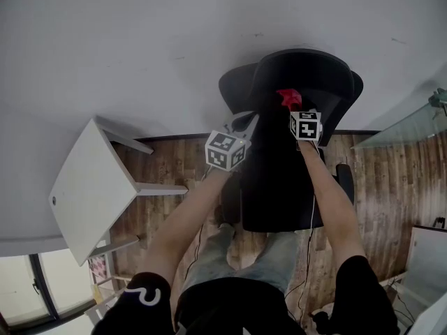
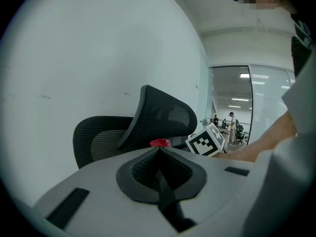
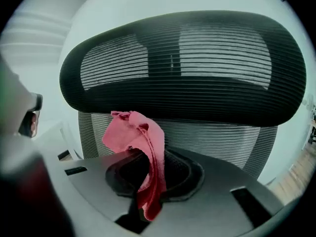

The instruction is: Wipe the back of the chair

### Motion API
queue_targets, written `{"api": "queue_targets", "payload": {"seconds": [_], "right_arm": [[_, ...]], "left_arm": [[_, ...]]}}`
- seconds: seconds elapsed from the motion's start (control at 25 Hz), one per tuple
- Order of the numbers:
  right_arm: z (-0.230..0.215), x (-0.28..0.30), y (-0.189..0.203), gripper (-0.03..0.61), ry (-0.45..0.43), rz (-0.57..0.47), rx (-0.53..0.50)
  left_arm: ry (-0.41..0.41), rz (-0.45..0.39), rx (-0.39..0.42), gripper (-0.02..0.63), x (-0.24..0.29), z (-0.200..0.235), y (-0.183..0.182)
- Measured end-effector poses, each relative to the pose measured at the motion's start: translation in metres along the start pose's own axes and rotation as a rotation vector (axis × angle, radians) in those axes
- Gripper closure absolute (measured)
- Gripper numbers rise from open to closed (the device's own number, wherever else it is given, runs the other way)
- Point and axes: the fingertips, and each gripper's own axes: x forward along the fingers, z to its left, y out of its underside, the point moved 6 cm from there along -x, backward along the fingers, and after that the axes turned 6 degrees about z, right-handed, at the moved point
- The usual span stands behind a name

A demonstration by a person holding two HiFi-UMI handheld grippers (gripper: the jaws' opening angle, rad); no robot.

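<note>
A black mesh office chair (image 1: 293, 103) stands against the white wall, its back and headrest (image 3: 182, 63) facing me. My right gripper (image 1: 302, 114) is shut on a red cloth (image 3: 140, 152), which it holds up close in front of the mesh back (image 3: 217, 139) just under the headrest; the red cloth (image 1: 288, 98) shows above the marker cube. My left gripper (image 1: 244, 124) hovers to the left of the chair back (image 2: 163, 120), shut with nothing between its jaws, and it looks across at the red cloth (image 2: 159, 142).
A white table (image 1: 91, 187) stands at the left on the wooden floor (image 1: 174, 166). A glass partition (image 1: 408, 124) runs along the right. The chair's seat (image 1: 279, 187) lies just ahead of my legs. An office space with people shows far off (image 2: 232, 125).
</note>
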Motion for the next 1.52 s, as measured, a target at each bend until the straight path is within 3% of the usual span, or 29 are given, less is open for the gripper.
{"api": "queue_targets", "payload": {"seconds": [0.84, 1.2, 1.52], "right_arm": [[-0.151, -0.037, 0.028, 0.502, 0.112, -0.01, 0.033], [-0.213, -0.058, 0.031, 0.503, 0.214, -0.018, 0.088], [-0.243, -0.072, 0.034, 0.503, 0.281, -0.033, 0.145]], "left_arm": [[0.063, -0.001, 0.027, 0.589, 0.096, -0.082, -0.018], [0.086, 0.009, 0.037, 0.589, 0.113, -0.101, -0.016], [0.083, 0.011, 0.042, 0.589, 0.11, -0.1, -0.015]]}}
